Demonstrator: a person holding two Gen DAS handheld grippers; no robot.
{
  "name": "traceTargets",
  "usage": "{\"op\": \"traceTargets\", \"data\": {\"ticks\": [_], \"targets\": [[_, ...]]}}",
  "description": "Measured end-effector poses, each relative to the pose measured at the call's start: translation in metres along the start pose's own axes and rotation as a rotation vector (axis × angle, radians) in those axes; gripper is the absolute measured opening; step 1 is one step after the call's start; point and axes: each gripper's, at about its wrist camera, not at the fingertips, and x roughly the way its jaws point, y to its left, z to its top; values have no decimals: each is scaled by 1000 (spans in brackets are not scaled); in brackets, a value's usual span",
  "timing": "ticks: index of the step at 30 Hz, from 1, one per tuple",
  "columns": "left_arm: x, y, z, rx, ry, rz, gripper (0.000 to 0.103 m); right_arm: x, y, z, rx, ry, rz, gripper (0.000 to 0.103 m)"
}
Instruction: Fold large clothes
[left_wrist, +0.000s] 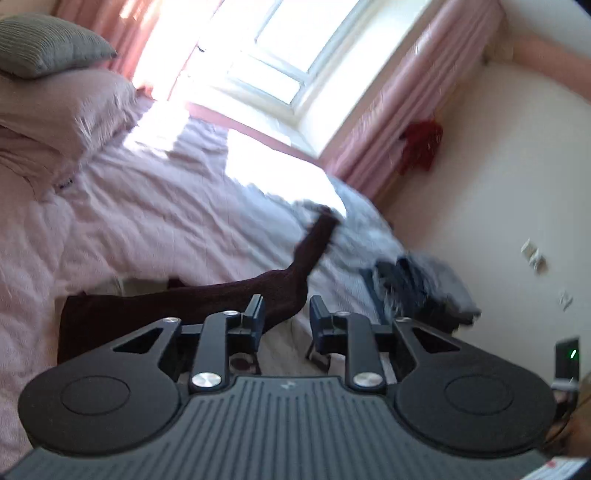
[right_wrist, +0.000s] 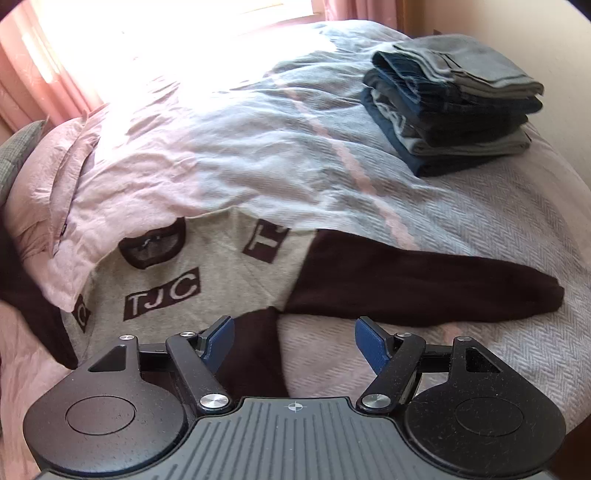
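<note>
Maroon-and-grey sweater (right_wrist: 207, 280): lies spread flat on the bed (right_wrist: 480, 229), front up with "TJC" patches showing; its collar end is partly tucked under the edge of a pink duvet (right_wrist: 155, 173).
Sleeve on the right: the maroon sleeve (right_wrist: 424, 288) reaches straight out across the grey herringbone cover, not folded in.
Sleeve on the far side: in the left wrist view a long maroon sleeve (left_wrist: 207, 295) stretches away over the bedding; its far end looks raised, though blur makes that uncertain.
Done so far: a neat stack of folded clothes (right_wrist: 454, 99) sits near the far corner of the bed, well apart from the sweater, so several garments appear finished.
Left to do: judging by its lie, this sweater has no fold in it yet; both sleeves and the body remain.
Right gripper (right_wrist: 294, 343): hovers low over the hem edge, pointing along the body toward the collar; jaws wide, nothing between them.
Left gripper (left_wrist: 286, 317): tilted steeply, aimed across the bed toward the window (left_wrist: 280, 48); jaws narrowly parted, with the sleeve just beyond the tips and no cloth clearly held.
</note>
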Motion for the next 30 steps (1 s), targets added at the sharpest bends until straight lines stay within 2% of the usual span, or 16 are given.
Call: {"op": "traceTargets", "data": {"ticks": [2, 4, 6, 8, 10, 13, 14, 15, 17, 19, 23, 26, 28, 29, 30], "targets": [[19, 4, -27, 38, 109, 96, 23, 1, -15, -1, 19, 13, 1, 69], [30, 23, -52, 45, 217, 202, 23, 5, -29, -2, 37, 25, 1, 69], [30, 45, -73, 72, 280, 310, 23, 12, -43, -5, 60, 43, 12, 69], [32, 67, -83, 132, 323, 412, 24, 23, -52, -6, 95, 54, 49, 69], [30, 82, -86, 188, 340, 501, 27, 38, -56, -5, 144, 56, 125, 69], [35, 101, -85, 243, 354, 569, 34, 68, -51, 1, 218, 34, 243, 69], [40, 105, -85, 272, 363, 587, 34, 79, -48, 5, 241, 26, 274, 67], [45, 109, -86, 301, 371, 601, 34, 91, -45, 7, 265, 15, 320, 57], [58, 119, -89, 334, 383, 622, 34, 118, -39, 11, 329, 8, 401, 48], [67, 128, -89, 337, 384, 627, 35, 143, -34, 14, 393, 7, 435, 42], [82, 130, -91, 420, 370, 632, 34, 191, -20, 19, 469, 35, 434, 39], [94, 123, -99, 578, 370, 632, 34, 217, -12, 19, 506, 50, 429, 38], [100, 117, -107, 701, 368, 625, 26, 228, -6, 20, 520, 57, 442, 36], [104, 116, -110, 748, 375, 621, 23, 234, -3, 21, 511, 57, 438, 28], [106, 116, -112, 775, 384, 609, 14, 238, 1, 22, 494, 59, 425, 6]]}}
